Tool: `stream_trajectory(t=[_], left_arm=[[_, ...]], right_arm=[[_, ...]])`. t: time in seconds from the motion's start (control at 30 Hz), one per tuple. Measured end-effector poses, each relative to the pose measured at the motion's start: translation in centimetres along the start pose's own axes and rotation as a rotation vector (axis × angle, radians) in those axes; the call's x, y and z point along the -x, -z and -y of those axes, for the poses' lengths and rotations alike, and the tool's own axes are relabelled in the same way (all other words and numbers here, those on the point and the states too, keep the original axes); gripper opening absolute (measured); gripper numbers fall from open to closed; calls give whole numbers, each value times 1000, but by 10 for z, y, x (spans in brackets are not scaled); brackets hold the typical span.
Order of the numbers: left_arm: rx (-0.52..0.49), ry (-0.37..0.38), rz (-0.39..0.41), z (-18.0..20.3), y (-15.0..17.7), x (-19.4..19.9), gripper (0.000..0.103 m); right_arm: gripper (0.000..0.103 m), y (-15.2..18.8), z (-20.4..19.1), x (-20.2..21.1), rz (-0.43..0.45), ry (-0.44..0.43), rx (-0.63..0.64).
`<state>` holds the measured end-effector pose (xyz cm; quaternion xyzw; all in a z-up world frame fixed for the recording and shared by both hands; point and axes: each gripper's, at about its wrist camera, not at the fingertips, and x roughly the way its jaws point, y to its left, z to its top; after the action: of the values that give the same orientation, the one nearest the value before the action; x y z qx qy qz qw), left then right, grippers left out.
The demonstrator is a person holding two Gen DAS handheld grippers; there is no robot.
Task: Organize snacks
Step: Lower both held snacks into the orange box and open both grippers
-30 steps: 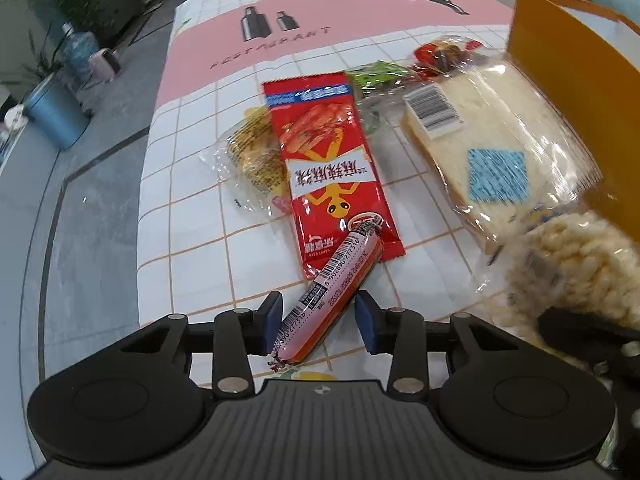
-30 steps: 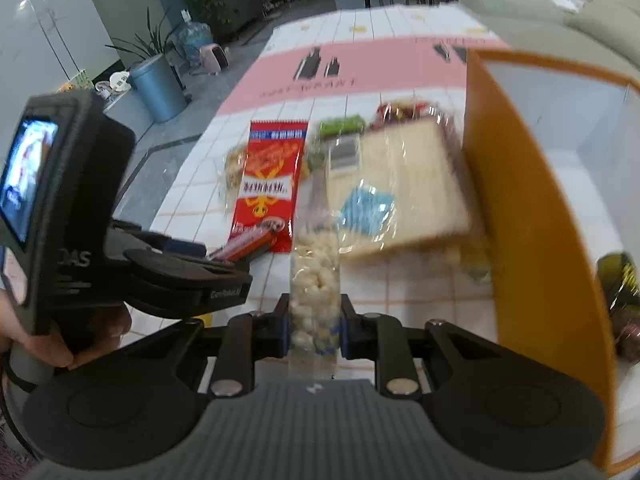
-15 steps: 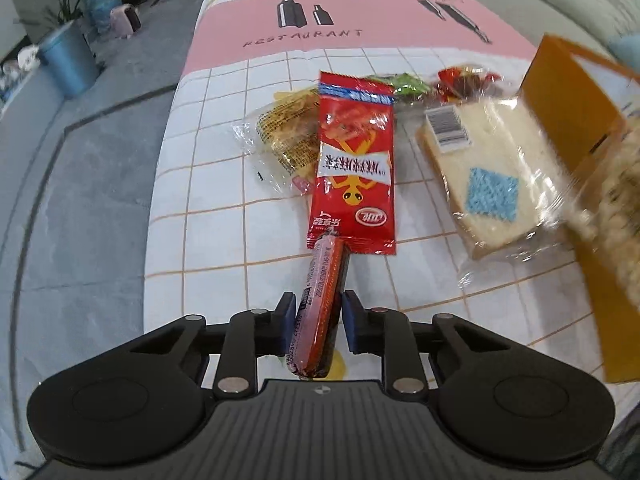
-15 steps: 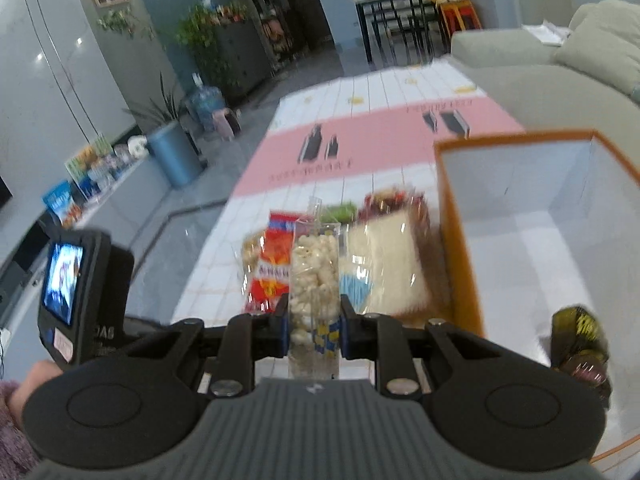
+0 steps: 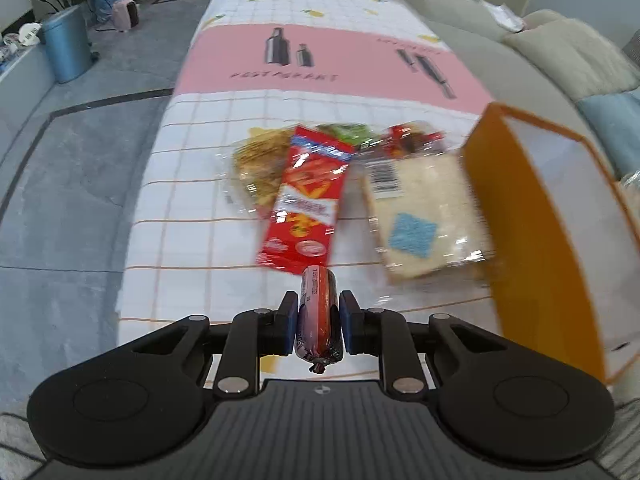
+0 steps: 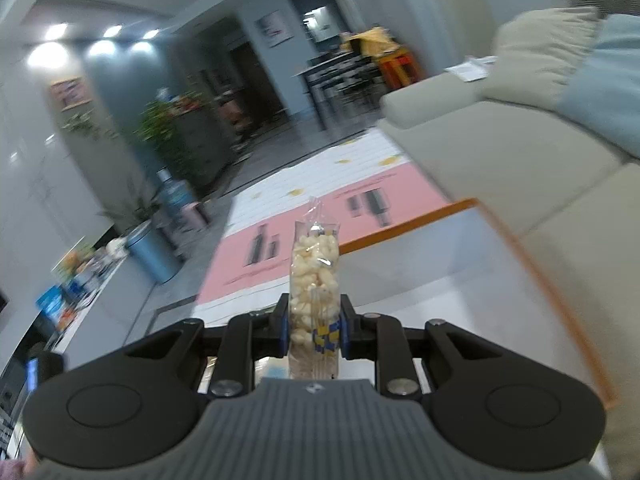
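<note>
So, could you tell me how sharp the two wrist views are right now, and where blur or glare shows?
Left wrist view: the sausage in the left gripper is sharp; the bread pack and orange box are motion-smeared, with glare on the plastic. Right wrist view: the puffed-snack bag in the right gripper is crisp; the room is blurred and the ceiling lights bloom.

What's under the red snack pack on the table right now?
The red pack lies over a clear-wrapped yellowish snack on its left, and a green packet pokes out behind its top. How far either reaches beneath is hidden; elsewhere only tablecloth shows around it.
</note>
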<state>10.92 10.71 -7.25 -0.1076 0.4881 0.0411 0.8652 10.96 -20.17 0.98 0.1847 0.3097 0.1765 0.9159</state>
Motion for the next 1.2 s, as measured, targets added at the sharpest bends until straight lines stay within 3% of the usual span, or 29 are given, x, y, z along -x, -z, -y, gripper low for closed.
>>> stream_trajectory(t=[0.23, 0.47, 0.87, 0.97, 1.03, 1.2], left_arm=[[-24, 133, 50, 32, -3, 27, 24], [-78, 229, 90, 70, -8, 46, 24], [-59, 308, 89, 73, -11, 53, 24], [-62, 311, 98, 73, -12, 56, 24], [-60, 316, 103, 74, -13, 59, 24], [-83, 314, 117, 84, -18, 63, 24]], right_arm=[[20, -6, 53, 6, -106, 170, -46], [20, 12, 69, -28, -200, 18, -170], [21, 26, 63, -97, -311, 73, -210], [29, 28, 66, -105, -316, 75, -234], [55, 27, 68, -110, -319, 53, -258], [57, 17, 69, -92, -295, 104, -208]])
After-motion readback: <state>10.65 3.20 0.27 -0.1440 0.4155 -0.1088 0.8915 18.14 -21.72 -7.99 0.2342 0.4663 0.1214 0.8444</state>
